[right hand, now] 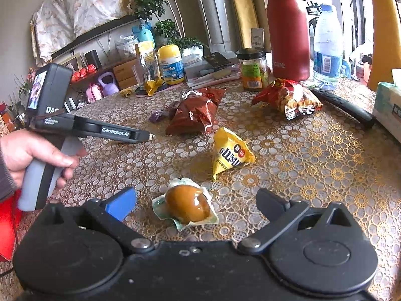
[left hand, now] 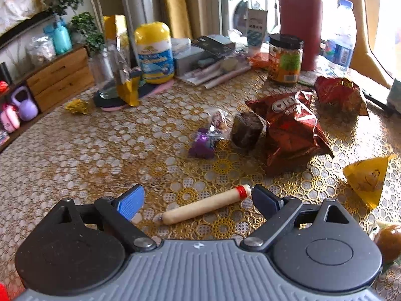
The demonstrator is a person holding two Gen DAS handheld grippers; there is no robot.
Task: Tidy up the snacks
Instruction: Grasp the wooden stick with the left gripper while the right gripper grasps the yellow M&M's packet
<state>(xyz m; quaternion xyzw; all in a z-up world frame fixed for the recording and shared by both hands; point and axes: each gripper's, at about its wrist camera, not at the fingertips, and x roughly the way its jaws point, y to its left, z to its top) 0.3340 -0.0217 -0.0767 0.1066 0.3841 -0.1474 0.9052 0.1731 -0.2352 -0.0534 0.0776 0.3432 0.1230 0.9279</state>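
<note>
Hovering wide open: left gripper (left hand: 198, 195) straddling sausage stick (left hand: 204, 207) on tablecloth (left hand: 75, 150), right gripper (right hand: 196, 198) over vacuum-packed egg (right hand: 188, 207). Probably handling light, slippery; gripping sausage mid-length, egg across its soft bulge.

sausage stick (left hand: 206, 204) on table (left hand: 75, 150), crumpled bag (left hand: 293, 130) behind it

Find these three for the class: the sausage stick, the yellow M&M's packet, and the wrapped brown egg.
sausage stick (left hand: 205, 205): left wrist view, middle of its pale casing.
yellow M&M's packet (right hand: 231, 155): right wrist view, printed front face.
wrapped brown egg (right hand: 186, 204): right wrist view, glossy top of the egg.
</note>
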